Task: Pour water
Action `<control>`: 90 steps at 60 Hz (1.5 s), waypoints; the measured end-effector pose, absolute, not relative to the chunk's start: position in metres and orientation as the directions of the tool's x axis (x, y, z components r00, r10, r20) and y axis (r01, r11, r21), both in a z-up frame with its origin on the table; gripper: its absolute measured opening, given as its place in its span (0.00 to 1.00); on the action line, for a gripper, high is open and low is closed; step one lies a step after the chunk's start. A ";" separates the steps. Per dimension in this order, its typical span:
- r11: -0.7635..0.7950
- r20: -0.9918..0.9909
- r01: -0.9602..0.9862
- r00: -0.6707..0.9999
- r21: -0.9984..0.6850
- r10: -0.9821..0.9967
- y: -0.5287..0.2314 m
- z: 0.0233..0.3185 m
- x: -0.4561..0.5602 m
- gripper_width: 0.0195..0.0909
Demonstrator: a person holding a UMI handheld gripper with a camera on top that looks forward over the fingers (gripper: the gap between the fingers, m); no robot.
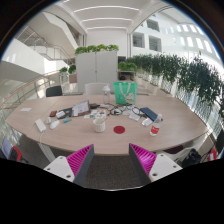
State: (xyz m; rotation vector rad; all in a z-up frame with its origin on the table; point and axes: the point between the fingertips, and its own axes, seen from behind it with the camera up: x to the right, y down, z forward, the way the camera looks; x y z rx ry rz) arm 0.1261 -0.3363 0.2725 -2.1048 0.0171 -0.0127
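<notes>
My gripper (111, 160) stands open over the floor before a large oval table (60, 134), with nothing between its magenta pads (81, 157). On the table, well beyond the fingers, stands a clear glass jar (99, 121). Right of it lies a small red coaster (120, 129). Farther right stands a small red and white cup (154, 128). No water can be made out in either vessel from here.
Papers and small items lie scattered at the table's left (55, 117). A green basket-like object (124, 92) stands at the far side, with dark objects (148, 113) to the right. Chairs (54, 90) ring the table; plants line the right wall (185, 75).
</notes>
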 end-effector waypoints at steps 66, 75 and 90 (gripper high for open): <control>-0.277 0.016 -0.027 0.988 -0.960 -0.151 0.026 0.067 0.469 0.54; -0.236 0.015 -0.033 0.980 -0.971 -0.201 0.033 0.067 0.473 0.40; -0.295 0.000 -0.073 0.970 -0.953 -0.243 0.038 0.083 0.458 0.20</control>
